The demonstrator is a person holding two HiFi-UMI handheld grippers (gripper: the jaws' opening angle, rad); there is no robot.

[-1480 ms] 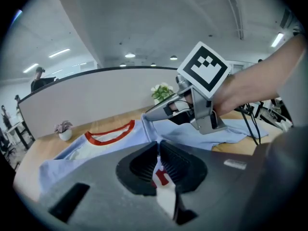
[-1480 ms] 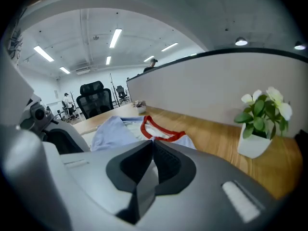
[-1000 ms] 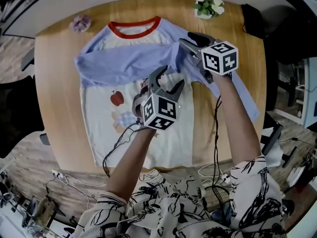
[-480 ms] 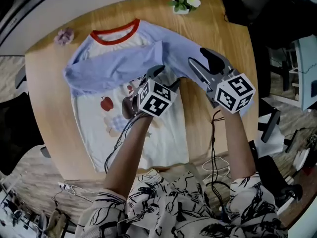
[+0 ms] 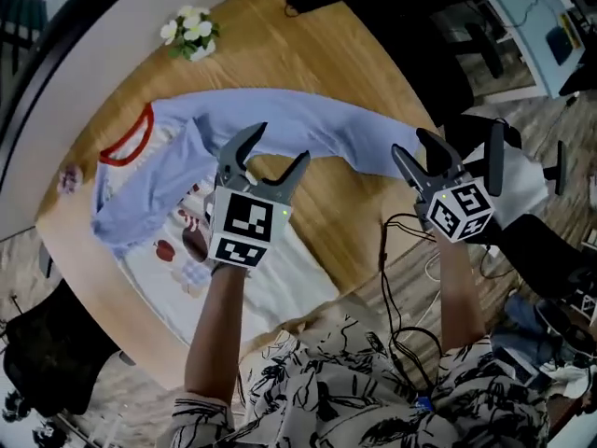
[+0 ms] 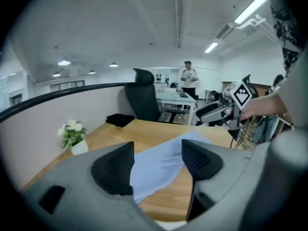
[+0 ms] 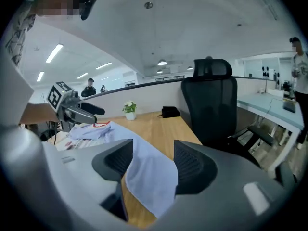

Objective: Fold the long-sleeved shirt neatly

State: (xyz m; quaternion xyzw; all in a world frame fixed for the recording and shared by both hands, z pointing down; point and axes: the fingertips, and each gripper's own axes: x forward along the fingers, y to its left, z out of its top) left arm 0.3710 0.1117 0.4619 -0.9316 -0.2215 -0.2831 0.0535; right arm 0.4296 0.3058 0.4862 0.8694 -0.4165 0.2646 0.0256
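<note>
Both pairs of tongs are held up off the cloth now. The left tongs are seen with jaws apart and nothing pinched; only blue fabric is glimpsed on the counter beyond them. The right tongs are spread as well. Their jaws have just been opening, and the cuff is seen past the gap, lying loose and pressed by neither pad.

The shirt is laid print-up on the counter, red collar toward the wall side. The folded sleeve is drawn across the chest. The outstretched sleeve is run out to the counter's near edge, just beside the right tongs.

The danger, it is judged, sits at that edge. A cuff let go so close to the drop could be pulled over by its own weight, and the sleeve line would be dragged askew. If the next pinch is taken too deep, two layers could be caught at once and the chest fold hauled open. If either tool is swung low across the shirt, the folded sleeve could be snagged and its crease lost.
</note>
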